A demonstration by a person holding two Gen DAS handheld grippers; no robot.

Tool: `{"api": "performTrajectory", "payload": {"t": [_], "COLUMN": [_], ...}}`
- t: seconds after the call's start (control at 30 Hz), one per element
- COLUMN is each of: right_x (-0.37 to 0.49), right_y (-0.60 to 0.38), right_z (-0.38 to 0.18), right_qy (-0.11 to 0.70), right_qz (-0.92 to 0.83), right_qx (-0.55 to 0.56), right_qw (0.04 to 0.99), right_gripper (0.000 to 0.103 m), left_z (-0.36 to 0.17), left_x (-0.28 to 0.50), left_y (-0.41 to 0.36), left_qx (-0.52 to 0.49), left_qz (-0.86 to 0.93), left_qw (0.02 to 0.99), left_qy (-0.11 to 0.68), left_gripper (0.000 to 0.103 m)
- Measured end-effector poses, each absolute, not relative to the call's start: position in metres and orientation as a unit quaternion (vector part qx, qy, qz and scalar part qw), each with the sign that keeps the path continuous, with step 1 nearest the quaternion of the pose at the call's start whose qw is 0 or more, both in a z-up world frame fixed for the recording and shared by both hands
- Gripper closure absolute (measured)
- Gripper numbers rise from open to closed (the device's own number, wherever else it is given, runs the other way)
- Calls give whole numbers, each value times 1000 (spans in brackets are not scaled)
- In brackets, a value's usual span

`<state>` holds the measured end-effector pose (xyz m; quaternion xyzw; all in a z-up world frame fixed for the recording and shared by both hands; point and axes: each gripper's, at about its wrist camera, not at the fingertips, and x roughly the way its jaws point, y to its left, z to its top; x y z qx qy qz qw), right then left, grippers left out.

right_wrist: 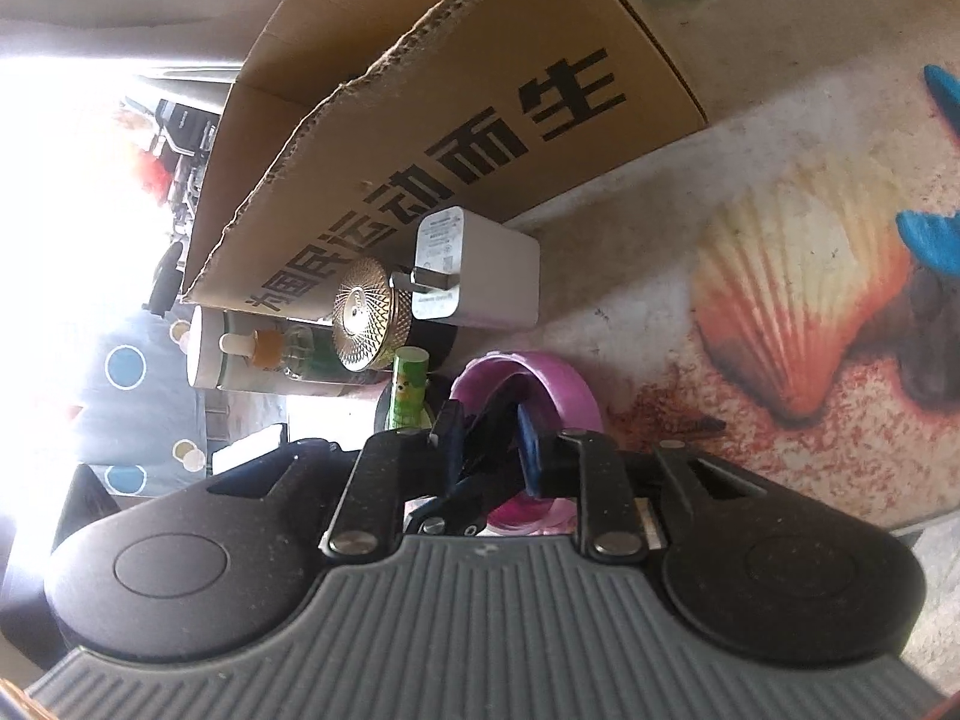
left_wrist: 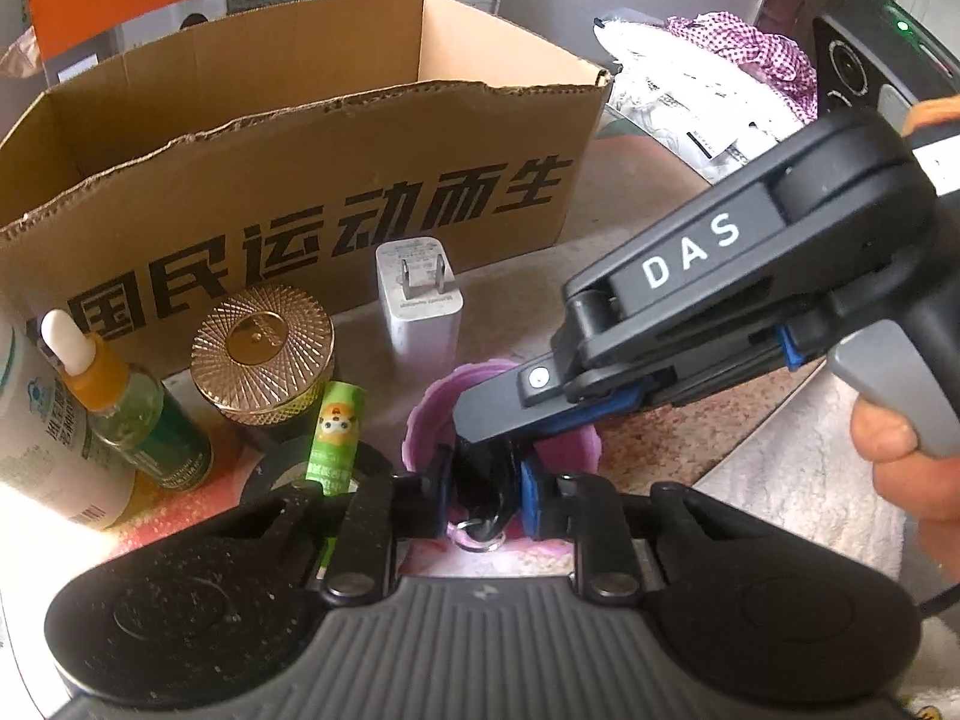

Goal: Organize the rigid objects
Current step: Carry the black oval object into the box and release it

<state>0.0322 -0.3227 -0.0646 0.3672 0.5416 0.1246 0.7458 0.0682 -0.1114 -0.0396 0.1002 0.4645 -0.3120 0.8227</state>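
Mid-sort on a cluttered mat: a small black object [left_wrist: 477, 462] with a metal ring at its lower end sits inside a pink bowl [left_wrist: 432, 414], and it is the one item I have in hand. The left gripper [left_wrist: 486, 489] is clamped on it, blue pads pressed to either side, with only the object's width between them. The right gripper [left_wrist: 480, 426] reaches in from the right, steered by a hand [left_wrist: 900, 468] on its grey trigger. Its jaws are drawn almost together and its tips meet the top of the same black piece. I cannot tell whether they pinch it or merely rest against it.

By my reading the job has barely begun. The cardboard box [left_wrist: 300, 180] stands just behind the bowl, and the part of its inside that I can see holds nothing. The floor near its front wall is hidden from me.

Everything else waits outside on the mat [right_wrist: 780, 312], in front of the box's printed wall:
- a white charger [left_wrist: 420, 312], standing on end with its prongs up
- a gold-lidded jar [left_wrist: 262, 354]
- a green tube [left_wrist: 336, 438], leaning on a black tape roll [left_wrist: 276, 468]
- a dropper bottle [left_wrist: 114, 396]
- a white bottle [left_wrist: 36, 438], at the far left

Lifting the black piece clear of the bowl looks to be the step under way. After that, I judge, the whole row remains to be sorted.
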Motion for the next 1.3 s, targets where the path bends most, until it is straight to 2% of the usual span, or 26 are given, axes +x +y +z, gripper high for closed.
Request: {"api": "performTrajectory", "payload": {"t": [0.3, 0.53, 0.73, 0.9, 1.0, 1.3], "right_x": [18, 9, 36, 90, 138, 266], "right_y": [-322, -315, -304, -288, -279, -268], "right_z": [-47, 8, 61, 85, 84, 22], "right_qy": [497, 433, 378, 370, 394, 499], "right_qz": [149, 182, 224, 249, 254, 225], "right_qx": [374, 357, 327, 306, 305, 352], "right_qw": [769, 807, 837, 841, 829, 759], "right_gripper": [86, 86, 86, 86, 86, 86], "left_z": [-9, 47, 89, 100, 90, 36], "left_x": [54, 50, 86, 141, 181, 285], "left_y": [-105, -94, -79, -65, -57, -53], "left_qx": [99, 92, 69, 47, 39, 17], "left_qz": [-306, -293, -273, -248, -233, -203], "left_qw": [841, 876, 895, 894, 884, 832], "left_qy": [435, 372, 346, 370, 403, 516], "left_gripper": [82, 82, 82, 82, 82, 82]}}
